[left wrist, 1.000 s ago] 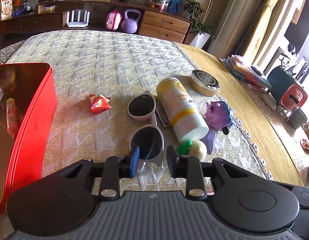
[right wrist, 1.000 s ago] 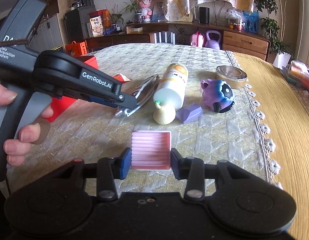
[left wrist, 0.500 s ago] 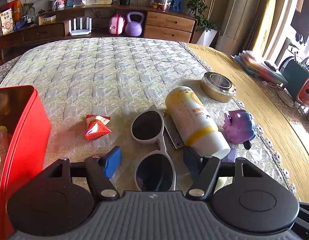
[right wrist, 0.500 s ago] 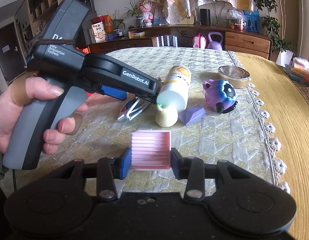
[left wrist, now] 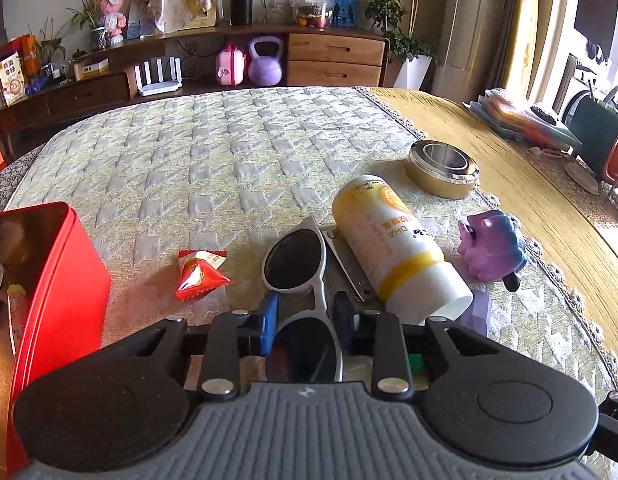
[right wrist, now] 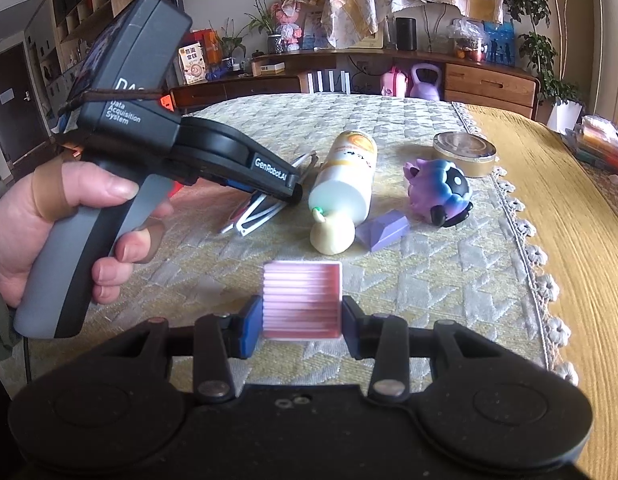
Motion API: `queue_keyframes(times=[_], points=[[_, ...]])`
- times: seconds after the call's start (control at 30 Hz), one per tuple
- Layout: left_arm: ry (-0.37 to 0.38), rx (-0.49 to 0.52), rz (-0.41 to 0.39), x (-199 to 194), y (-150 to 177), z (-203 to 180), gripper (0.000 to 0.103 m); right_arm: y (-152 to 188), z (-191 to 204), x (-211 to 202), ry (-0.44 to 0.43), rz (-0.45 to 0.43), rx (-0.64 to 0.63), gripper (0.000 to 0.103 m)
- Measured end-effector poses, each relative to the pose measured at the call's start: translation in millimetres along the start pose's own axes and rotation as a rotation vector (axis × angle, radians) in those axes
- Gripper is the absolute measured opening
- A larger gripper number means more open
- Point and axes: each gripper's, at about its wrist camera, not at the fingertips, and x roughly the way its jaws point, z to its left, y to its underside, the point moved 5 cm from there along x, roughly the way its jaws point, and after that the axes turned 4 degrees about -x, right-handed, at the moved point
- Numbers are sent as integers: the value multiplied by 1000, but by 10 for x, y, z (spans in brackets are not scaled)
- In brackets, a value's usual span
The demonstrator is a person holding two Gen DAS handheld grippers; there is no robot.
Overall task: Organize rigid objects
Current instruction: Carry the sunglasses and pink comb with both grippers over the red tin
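White sunglasses [left wrist: 295, 258] lie on the quilted cloth beside a white and yellow bottle [left wrist: 393, 248] on its side. My left gripper [left wrist: 305, 320] is closing, and its blue pads flank and touch the near lens frame. In the right wrist view a hand holds the left gripper [right wrist: 293, 194] tilted down over the sunglasses [right wrist: 261, 212]. My right gripper [right wrist: 302, 316] is shut on a pink ribbed square piece [right wrist: 302, 300], held just above the cloth.
A red box [left wrist: 65, 264] stands at the left with small items inside. On the cloth lie a red snack packet [left wrist: 199, 274], a purple toy [left wrist: 493, 246], a gold round tin [left wrist: 443, 168], a purple block [right wrist: 383, 228] and a cream pear-shaped toy [right wrist: 333, 234].
The left gripper moved in over the sunglasses, spread its jaws wide around the near lens, then closed them onto the frame. The right gripper and its pink piece stayed still.
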Motion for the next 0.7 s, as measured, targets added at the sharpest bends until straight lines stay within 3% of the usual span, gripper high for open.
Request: queue_keyframes(times=[0.27, 0.7], points=[[19, -36, 3, -283, 110, 135, 29, -63, 78, -104, 30, 11, 12, 40], [59, -90, -35, -1163, 174, 421, 29, -395, 504, -500, 45, -18, -46, 40]])
